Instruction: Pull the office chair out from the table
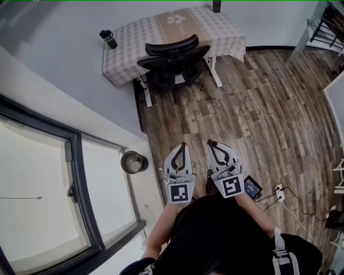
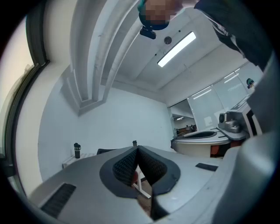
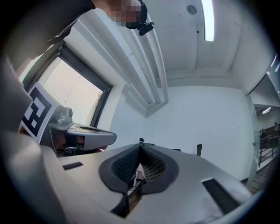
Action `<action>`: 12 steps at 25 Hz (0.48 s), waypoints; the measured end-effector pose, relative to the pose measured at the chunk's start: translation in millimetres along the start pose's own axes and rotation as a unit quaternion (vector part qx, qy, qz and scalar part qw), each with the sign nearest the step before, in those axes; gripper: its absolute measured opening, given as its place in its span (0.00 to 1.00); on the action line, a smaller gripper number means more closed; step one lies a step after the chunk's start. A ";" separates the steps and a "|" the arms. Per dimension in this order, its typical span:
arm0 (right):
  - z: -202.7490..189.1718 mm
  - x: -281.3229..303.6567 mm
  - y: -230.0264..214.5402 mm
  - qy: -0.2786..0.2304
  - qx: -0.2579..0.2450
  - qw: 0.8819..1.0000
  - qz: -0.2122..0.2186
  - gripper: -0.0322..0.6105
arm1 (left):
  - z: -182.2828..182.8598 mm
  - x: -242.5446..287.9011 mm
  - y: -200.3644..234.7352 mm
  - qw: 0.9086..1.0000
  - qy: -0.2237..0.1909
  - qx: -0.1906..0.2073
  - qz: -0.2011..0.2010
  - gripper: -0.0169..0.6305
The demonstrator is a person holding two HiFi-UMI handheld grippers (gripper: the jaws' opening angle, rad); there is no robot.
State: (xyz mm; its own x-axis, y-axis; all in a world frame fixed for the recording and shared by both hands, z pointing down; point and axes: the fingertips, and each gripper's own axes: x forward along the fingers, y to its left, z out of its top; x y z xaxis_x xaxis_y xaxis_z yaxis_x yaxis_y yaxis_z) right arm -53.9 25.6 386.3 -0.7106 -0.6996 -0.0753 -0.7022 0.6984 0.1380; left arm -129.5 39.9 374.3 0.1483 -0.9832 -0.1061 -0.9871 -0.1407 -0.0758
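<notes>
A black office chair (image 1: 173, 62) is tucked under a table (image 1: 129, 45) with a checked cloth at the far end of the room. Both grippers are held side by side close to the person's body, well short of the chair. My left gripper (image 1: 183, 145) is shut with nothing between its jaws, and my right gripper (image 1: 209, 143) is shut and empty too. In the left gripper view the left gripper (image 2: 137, 148) has its tips meeting, with the chair's back (image 2: 106, 151) just showing over them. The right gripper (image 3: 140, 146) looks the same in its own view.
A dark bottle (image 1: 108, 38) stands on the table's left corner and another dark object (image 1: 216, 6) at its far edge. Wood floor lies between me and the chair. A window (image 1: 43, 193) and a round pot (image 1: 133, 162) are on the left; cables and a power strip (image 1: 279, 192) lie at right.
</notes>
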 end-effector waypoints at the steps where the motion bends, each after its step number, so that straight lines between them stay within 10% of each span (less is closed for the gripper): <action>1: -1.6 2.6 -4.6 -0.003 0.005 1.000 0.009 0.06 | -0.9 6.7 -2.5 1.000 0.000 0.003 0.000 0.01; 12: -29.0 33.6 -79.1 -0.010 0.017 0.998 0.057 0.06 | -16.7 82.4 -27.7 0.999 0.015 0.021 0.028 0.01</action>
State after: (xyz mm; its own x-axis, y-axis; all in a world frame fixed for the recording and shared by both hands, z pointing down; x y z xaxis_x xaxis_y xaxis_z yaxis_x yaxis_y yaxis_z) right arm -21.0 -57.5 401.4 -0.7870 -0.6116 -0.0804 -0.6169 0.7790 0.1125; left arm -90.9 -39.2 384.2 0.0898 -0.9925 -0.0825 -0.9905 -0.0803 -0.1118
